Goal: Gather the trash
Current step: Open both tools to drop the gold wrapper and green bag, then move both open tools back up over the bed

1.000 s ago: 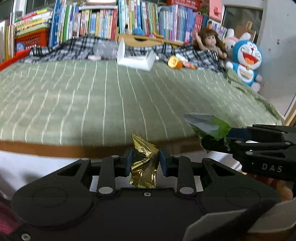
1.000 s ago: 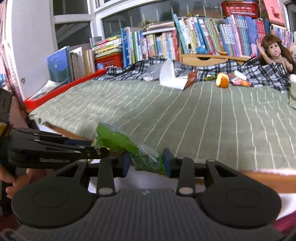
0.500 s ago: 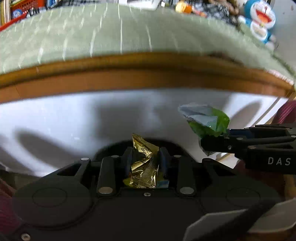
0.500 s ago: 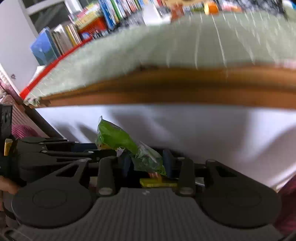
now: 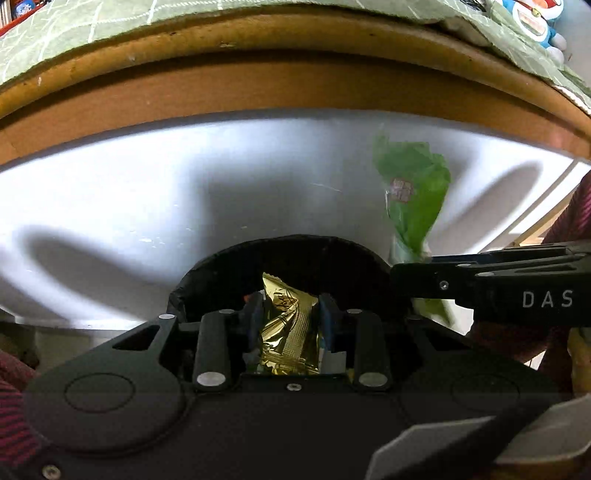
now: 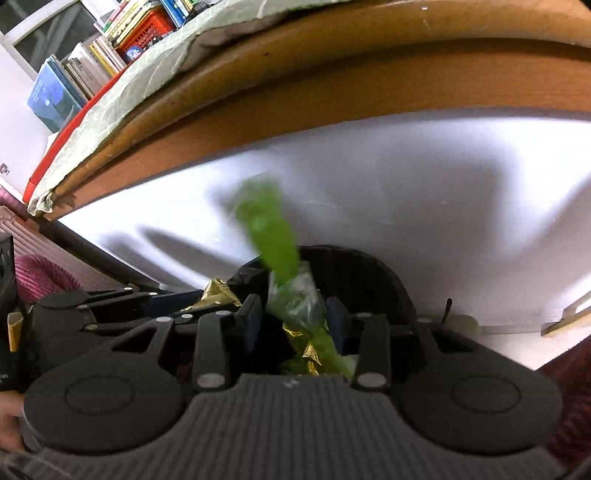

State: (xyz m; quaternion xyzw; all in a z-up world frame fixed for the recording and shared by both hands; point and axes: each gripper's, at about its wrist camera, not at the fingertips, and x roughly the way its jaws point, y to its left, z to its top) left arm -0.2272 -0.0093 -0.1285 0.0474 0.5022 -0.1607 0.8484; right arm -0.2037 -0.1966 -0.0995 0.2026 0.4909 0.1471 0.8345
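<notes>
A crumpled gold wrapper (image 5: pixel 288 325) stands upright between the pads of my left gripper (image 5: pixel 290 306), which is shut on it above the black trash bin (image 5: pixel 221 269). Just to its right, my right gripper (image 5: pixel 397 277) comes in from the side with a green wrapper (image 5: pixel 413 192) sticking up out of it. In the right wrist view the jaws of the right gripper (image 6: pixel 293 314) are opening. The blurred green wrapper (image 6: pixel 273 236) sits loose between them, with a gap at the left pad, over the bin (image 6: pixel 388 280). The left gripper (image 6: pixel 207 299) and gold wrapper (image 6: pixel 216 293) show at left.
A wooden table edge (image 5: pixel 258 74) with a green striped cloth (image 5: pixel 74 29) overhangs the bin. A white panel (image 5: pixel 110 184) stands behind it. Gold and green scraps (image 6: pixel 306 350) lie inside the bin. Books (image 6: pixel 92 66) and a blue plush toy (image 5: pixel 532 22) sit farther back.
Both grippers dropped from tabletop height to below the table edge and tilted down over the bin. The right gripper rolled, its green wrapper swung upright, and its jaws widened.
</notes>
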